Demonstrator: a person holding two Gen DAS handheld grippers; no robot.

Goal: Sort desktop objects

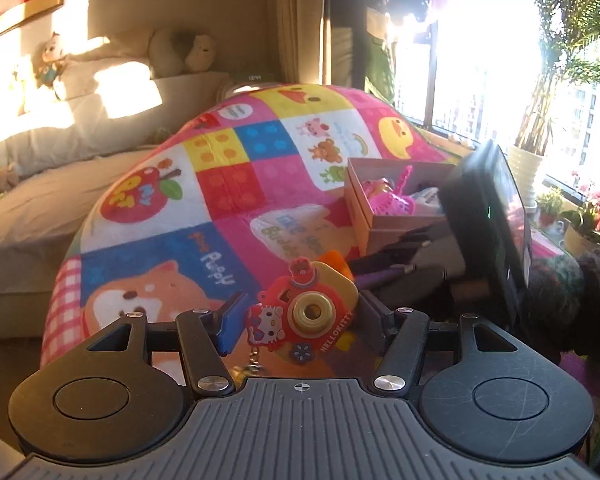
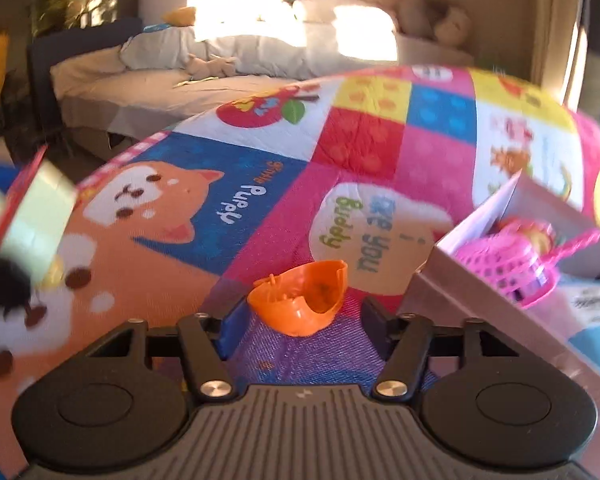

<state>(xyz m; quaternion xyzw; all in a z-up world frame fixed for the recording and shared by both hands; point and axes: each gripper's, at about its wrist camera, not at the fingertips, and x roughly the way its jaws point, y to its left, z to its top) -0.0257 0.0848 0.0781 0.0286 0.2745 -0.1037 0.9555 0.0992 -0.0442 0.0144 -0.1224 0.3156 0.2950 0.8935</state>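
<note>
Left tongs (image 1: 300,320) grasp a red toy camera (image 1: 312,312) w/ a keychain dangling under it, held just above the worktop (image 1: 160,216). Right tongs (image 2: 300,322) are released; an orange shell (image 2: 300,298) lies loose btwn the pads, touching neither.

Risks, as judged: the camera is gripped at its edges, so it may twist or slip out en route to the box (image 1: 380,220), which sits ahead and right of the left tongs. The right unit stands btwn camera and box, so the two could collide. The shell is curved and light; a closing pad may flick it away.

Surface: soft quilted blanket, bright cartoon patches, so things tip easily. Room: bed w/ pillows beyond, plush toys, sunlit window, potted palm at right.
</note>
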